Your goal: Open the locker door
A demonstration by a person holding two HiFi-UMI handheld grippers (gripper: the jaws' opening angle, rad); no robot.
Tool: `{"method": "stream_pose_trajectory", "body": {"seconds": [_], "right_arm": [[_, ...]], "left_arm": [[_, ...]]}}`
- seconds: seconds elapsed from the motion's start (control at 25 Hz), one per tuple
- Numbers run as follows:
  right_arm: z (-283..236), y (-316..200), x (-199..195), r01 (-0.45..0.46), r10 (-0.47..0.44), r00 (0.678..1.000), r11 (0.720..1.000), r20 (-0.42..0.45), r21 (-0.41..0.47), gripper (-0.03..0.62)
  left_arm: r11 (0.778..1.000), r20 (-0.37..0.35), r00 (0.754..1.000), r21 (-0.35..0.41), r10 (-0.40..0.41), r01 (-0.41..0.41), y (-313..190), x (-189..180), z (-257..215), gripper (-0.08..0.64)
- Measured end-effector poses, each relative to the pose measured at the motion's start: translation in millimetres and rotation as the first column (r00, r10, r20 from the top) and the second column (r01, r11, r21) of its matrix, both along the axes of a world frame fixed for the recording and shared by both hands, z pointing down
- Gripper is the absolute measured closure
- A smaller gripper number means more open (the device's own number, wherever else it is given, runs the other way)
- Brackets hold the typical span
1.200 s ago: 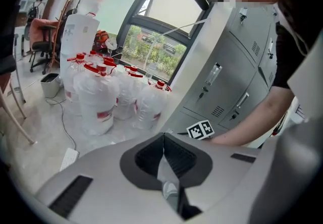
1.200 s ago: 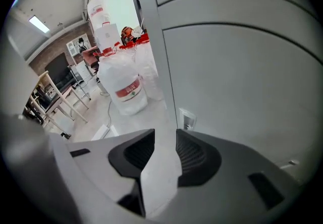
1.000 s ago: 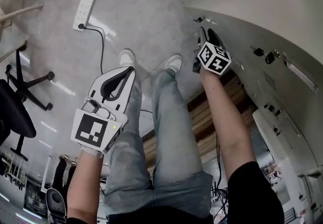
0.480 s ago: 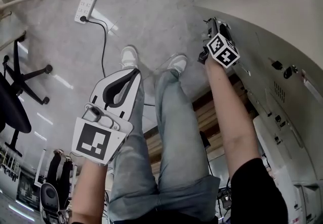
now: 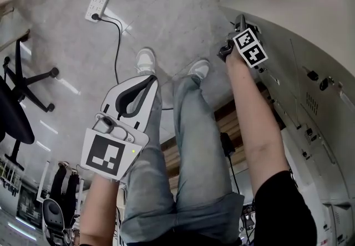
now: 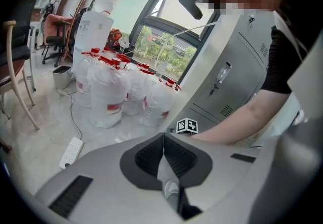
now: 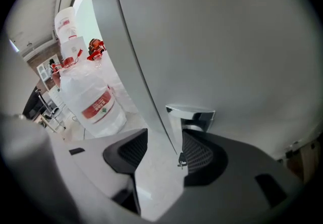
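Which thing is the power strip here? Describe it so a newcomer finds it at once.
In the head view, start from the pale grey floor and look past the person's white shoes toward the upper left. There lies the power strip, a flat white bar. Unlike the black office chair nearby, it is white, with a black cable plugged into its near end.

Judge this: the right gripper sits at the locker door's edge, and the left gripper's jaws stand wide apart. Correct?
No. The left gripper view shows the left gripper shut and empty; the right gripper, jaws opening, does sit at the locker door's edge.
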State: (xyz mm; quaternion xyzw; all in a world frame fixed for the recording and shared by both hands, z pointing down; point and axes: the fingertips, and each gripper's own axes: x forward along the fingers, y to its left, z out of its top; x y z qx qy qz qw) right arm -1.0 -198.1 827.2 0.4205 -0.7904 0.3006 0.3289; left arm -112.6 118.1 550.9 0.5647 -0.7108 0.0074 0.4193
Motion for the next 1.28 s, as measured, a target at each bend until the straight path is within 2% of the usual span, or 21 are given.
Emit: {"method": "stream_pose_trajectory", "body": {"seconds": [0.16, 0.28, 0.76, 1.0, 1.28], "right_arm": [[0.1, -4.3, 2.7, -0.041, 0.042, 0.999, 0.999, -0.013, 0.014, 0.384], [-0.9, 0.6, 7.4, -0.017, 0.017, 0.999, 1.000, -0.029, 0.007, 0.433], [-0.4, 67.6, 35.3, 0.027, -0.030, 0.999, 0.997, -0.043, -0.069, 0.460], [-0.8, 90.5, 49.0, -0.009, 0.006, 1.000, 0.995, -0.030, -0.099, 0.457], [-3.2, 116.3, 69.1, -0.113, 0.107, 0.993, 0.982, -0.042, -0.152, 0.453]], "left_arm": [[1.000, 0.000, 1.000, 0.002, -0.003, 0.003, 2.8, -7.9, -1.9, 0.537], [1.000, 0.001, 1.000, -0.001, 0.001, -0.001, 7.0, -12.1, -1.1, 0.537], [0.996, -0.014, 0.997, 0.036, 0.080, -0.080, 5.8, -2.9, -7.8, 0.537], [0.992, -0.017, 0.992, 0.025, 0.123, -0.122, 19.2, 6.7, 0.6, 0.537], [0.985, -0.018, 0.985, 0.013, 0.174, -0.174, 34.8, 11.8, 3.8, 0.537]]}}
